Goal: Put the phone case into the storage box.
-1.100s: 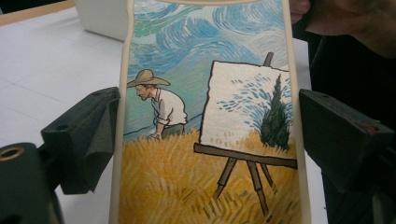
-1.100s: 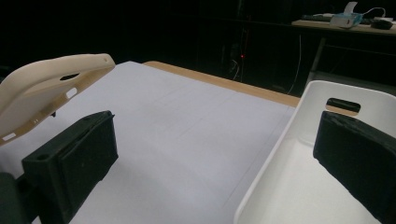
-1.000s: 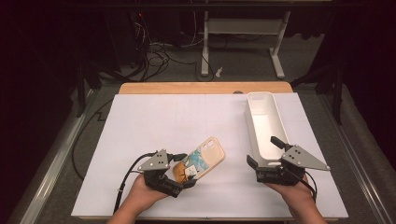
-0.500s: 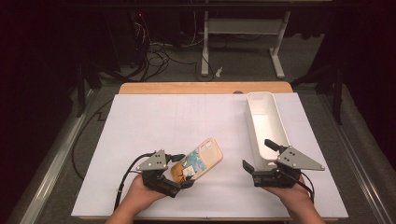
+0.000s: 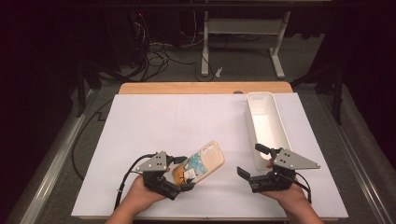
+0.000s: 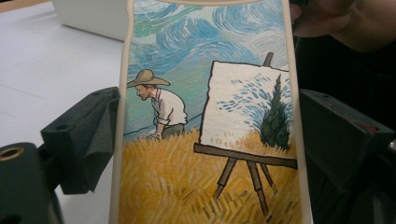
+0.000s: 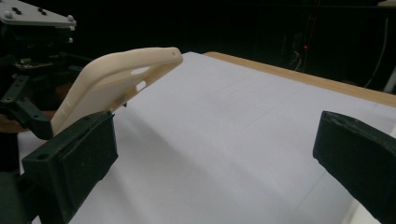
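Note:
A cream phone case (image 5: 204, 162) with a painted scene of a man in a straw hat and an easel (image 6: 205, 116) tilts up off the white table. My left gripper (image 5: 180, 179) is shut on its lower end, jaws pressing both long edges (image 6: 205, 140). My right gripper (image 5: 251, 160) is open and holds nothing, low over the table just left of the near end of the white bin (image 5: 266, 126). In the right gripper view the case's pale back (image 7: 116, 84) rises at the left beyond my wide-apart right gripper (image 7: 219, 154).
The long white bin has nothing in it and lies along the right side of the white sheet (image 5: 163, 121); its corner (image 6: 88, 18) shows behind the case. A wooden table edge (image 5: 205, 87) runs along the back, with dark floor, cables and a desk frame beyond.
My right gripper has drifted left and a little nearer, away from the bin's end and toward the case. The left gripper and the case have stayed put.

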Action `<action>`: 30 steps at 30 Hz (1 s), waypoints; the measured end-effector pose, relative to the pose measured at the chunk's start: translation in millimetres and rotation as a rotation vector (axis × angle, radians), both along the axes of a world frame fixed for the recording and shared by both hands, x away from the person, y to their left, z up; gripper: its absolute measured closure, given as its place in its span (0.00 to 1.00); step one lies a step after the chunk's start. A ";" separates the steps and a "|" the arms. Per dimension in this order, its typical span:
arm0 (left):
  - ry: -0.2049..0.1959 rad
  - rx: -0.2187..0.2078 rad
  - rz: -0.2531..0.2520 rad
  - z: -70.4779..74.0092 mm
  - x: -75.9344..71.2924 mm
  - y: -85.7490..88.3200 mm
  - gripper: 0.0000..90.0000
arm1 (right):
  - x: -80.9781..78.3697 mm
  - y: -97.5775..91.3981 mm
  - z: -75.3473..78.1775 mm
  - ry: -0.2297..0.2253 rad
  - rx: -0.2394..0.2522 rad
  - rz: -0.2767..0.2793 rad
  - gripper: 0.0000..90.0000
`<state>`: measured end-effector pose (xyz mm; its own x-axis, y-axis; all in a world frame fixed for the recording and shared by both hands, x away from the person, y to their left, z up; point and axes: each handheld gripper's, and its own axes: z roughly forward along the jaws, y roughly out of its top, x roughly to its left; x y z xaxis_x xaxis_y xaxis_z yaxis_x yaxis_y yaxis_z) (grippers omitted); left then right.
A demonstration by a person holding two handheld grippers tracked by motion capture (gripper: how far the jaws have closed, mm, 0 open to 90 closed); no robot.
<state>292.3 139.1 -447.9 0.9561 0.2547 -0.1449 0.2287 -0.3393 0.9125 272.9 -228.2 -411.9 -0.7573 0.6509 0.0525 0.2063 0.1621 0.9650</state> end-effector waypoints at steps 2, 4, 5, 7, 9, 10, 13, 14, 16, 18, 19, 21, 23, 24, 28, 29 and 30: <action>-0.001 0.000 -0.008 0.0 -0.3 -0.1 0.13 | -0.1 1.2 -0.1 0.011 0.011 0.016 0.00; -0.002 -0.001 -0.011 0.0 -0.3 -0.2 0.13 | -0.3 1.8 -0.1 0.016 0.018 0.023 0.00; -0.002 -0.001 -0.012 0.0 -0.4 -0.3 0.13 | -0.1 2.5 -0.2 0.017 0.025 0.033 0.00; -0.003 -0.002 -0.011 0.1 -0.3 -0.2 0.13 | -0.2 3.6 -0.1 0.026 0.035 0.049 0.00; -0.002 -0.009 -0.011 0.5 -0.4 0.2 0.13 | -0.6 5.0 0.1 0.028 0.041 0.063 0.00; -0.002 -0.015 -0.014 1.0 -0.5 0.7 0.13 | -0.9 6.2 0.5 0.035 0.053 0.083 0.00; 0.000 -0.017 -0.020 1.2 -0.6 0.9 0.13 | -1.4 7.5 0.9 0.040 0.067 0.105 0.00; 0.001 -0.013 -0.024 0.9 -0.7 0.4 0.13 | -1.8 9.2 0.7 0.043 0.073 0.123 0.00; 0.004 -0.013 -0.028 0.6 -0.7 0.1 0.13 | -1.5 11.9 0.0 0.047 0.070 0.136 0.00; 0.005 -0.016 -0.035 0.6 -0.7 -0.1 0.13 | -1.7 15.0 -0.7 0.054 0.066 0.151 0.00; 0.005 -0.016 -0.035 0.6 -0.7 -0.1 0.13 | -1.7 15.0 -0.7 0.054 0.066 0.151 0.00; 0.007 -0.018 -0.042 0.7 -0.7 0.4 0.13 | -1.5 19.4 -2.2 0.064 0.061 0.166 0.00; 0.010 -0.020 -0.045 0.6 -0.6 0.5 0.13 | -1.5 20.8 -2.5 0.066 0.060 0.171 0.00; 0.015 -0.024 -0.050 0.3 -0.6 0.2 0.13 | -1.6 23.2 -2.5 0.067 0.065 0.181 0.00; 0.017 -0.021 -0.066 -0.9 -1.4 -2.0 0.13 | -1.8 25.8 -1.4 0.071 0.078 0.196 0.00; 0.016 -0.020 -0.070 -1.1 -1.6 -2.4 0.13 | -1.6 26.1 -1.2 0.071 0.077 0.199 0.00; 0.016 -0.021 -0.072 -1.3 -1.6 -2.7 0.13 | -1.6 26.5 -1.3 0.073 0.080 0.202 0.00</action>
<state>290.6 136.5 -449.2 0.9693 0.1824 -0.1647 0.2189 -0.3363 0.9159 271.2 -201.6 -413.2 -0.8640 0.4784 0.1569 0.2469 0.1309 0.9602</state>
